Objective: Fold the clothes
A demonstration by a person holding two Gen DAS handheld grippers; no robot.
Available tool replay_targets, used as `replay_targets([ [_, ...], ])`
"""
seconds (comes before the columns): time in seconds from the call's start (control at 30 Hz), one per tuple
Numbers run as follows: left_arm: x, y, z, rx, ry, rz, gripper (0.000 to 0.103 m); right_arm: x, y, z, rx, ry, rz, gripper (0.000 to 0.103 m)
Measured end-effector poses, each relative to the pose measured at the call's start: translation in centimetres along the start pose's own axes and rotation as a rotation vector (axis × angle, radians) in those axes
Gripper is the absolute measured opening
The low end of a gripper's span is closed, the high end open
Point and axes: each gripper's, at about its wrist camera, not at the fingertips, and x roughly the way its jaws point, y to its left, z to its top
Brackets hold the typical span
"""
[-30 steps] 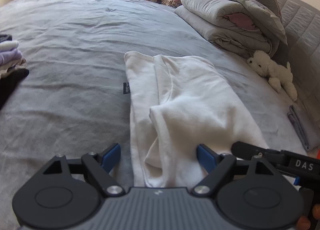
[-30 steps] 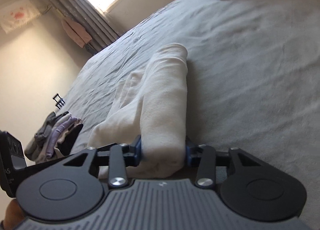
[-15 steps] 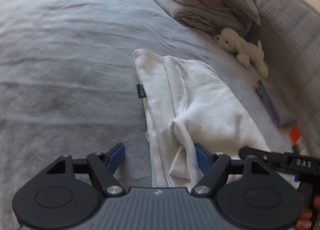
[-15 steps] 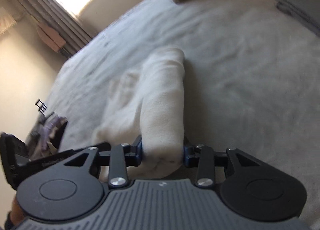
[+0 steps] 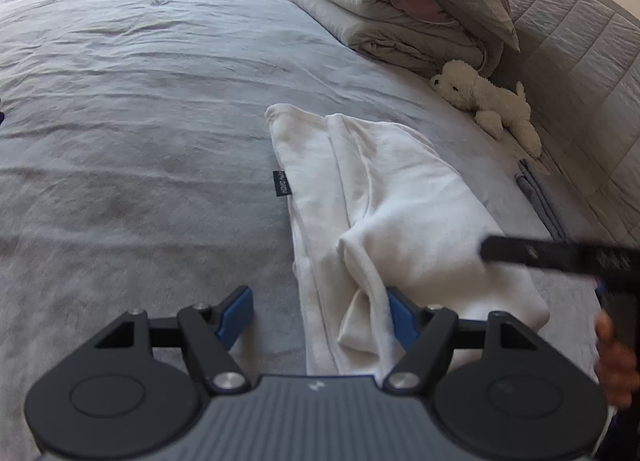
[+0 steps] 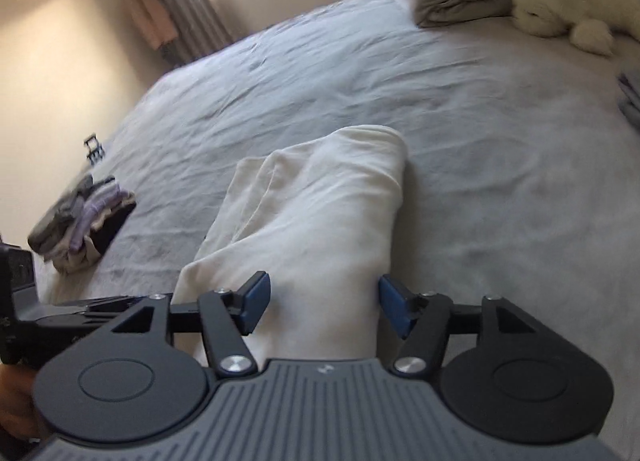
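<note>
A white garment (image 5: 392,197) lies folded lengthwise on the grey bed sheet (image 5: 140,141), with a small black label at its left edge. My left gripper (image 5: 318,313) is open at the garment's near end, and a bunched fold lies against its right finger. In the right wrist view the same garment (image 6: 320,213) runs away from me as a thick roll. My right gripper (image 6: 320,303) is open, its blue pads (image 6: 394,309) standing on either side of the roll's near end. The right tool's black body (image 5: 560,257) shows blurred at the garment's right side.
A folded grey duvet stack (image 5: 404,17) and a white plush toy (image 5: 488,105) sit by the quilted headboard (image 5: 580,61). A small grey folded cloth (image 5: 540,197) lies right of the garment. A pile of folded clothes (image 6: 80,217) rests near the bed's left edge.
My right gripper's jaws have widened and no longer pinch the roll. My left gripper stayed open and shifted slightly along the garment's near end.
</note>
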Motion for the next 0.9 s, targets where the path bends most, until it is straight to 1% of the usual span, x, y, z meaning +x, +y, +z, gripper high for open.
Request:
replay_targets([
  [0.1,-0.2,-0.6,-1.0,0.055,-0.026,0.022,0.073,0.7,-0.4,1.1,-0.011,0.007,0.012,0.068],
  [0.13,-0.3,-0.6,-1.1,0.062,-0.026,0.023,0.073,1.3,-1.0,1.4,0.021,0.028,0.025,0.070],
  [0.27,-0.6,-0.3,-1.2,0.055,-0.020,0.012,0.073,2.8,-2.4,2.4,0.115,0.075,0.087,0.071],
  [0.33,-0.6,0.0,-1.2,0.046,-0.018,0.001,0.073,3.3,-2.5,3.0,0.113,0.076,0.097,0.072],
  [0.53,-0.4,-0.3,-1.0,0.060,-0.010,0.004,0.073,5.6,-2.5,4.6,0.087,0.057,0.108,0.074],
  [0.6,-0.4,-0.2,-0.9,0.056,-0.005,-0.002,0.073,6.0,-3.1,5.0,0.130,0.046,0.125,0.074],
  [0.63,-0.4,-0.2,-0.9,0.056,-0.003,-0.004,0.073,6.0,-3.4,5.2,0.141,0.042,0.132,0.071],
  [0.67,-0.4,-0.2,-0.9,0.053,-0.003,-0.006,0.072,6.0,-3.5,5.4,0.138,0.036,0.126,0.053],
  [0.73,-0.5,-0.1,-0.8,0.041,-0.003,-0.011,0.072,6.0,-3.8,5.6,0.132,0.027,0.097,0.030],
  [0.77,-0.6,0.0,-0.8,0.036,-0.004,-0.015,0.069,5.9,-3.9,5.5,0.135,0.019,0.090,0.023],
  [0.83,-0.7,0.1,-0.6,0.027,-0.004,-0.024,0.067,4.8,-3.3,5.2,0.142,-0.039,0.076,0.018],
  [0.9,-0.8,0.2,-0.6,0.017,-0.005,-0.032,0.065,3.7,-2.8,4.9,0.150,-0.098,0.061,0.017],
])
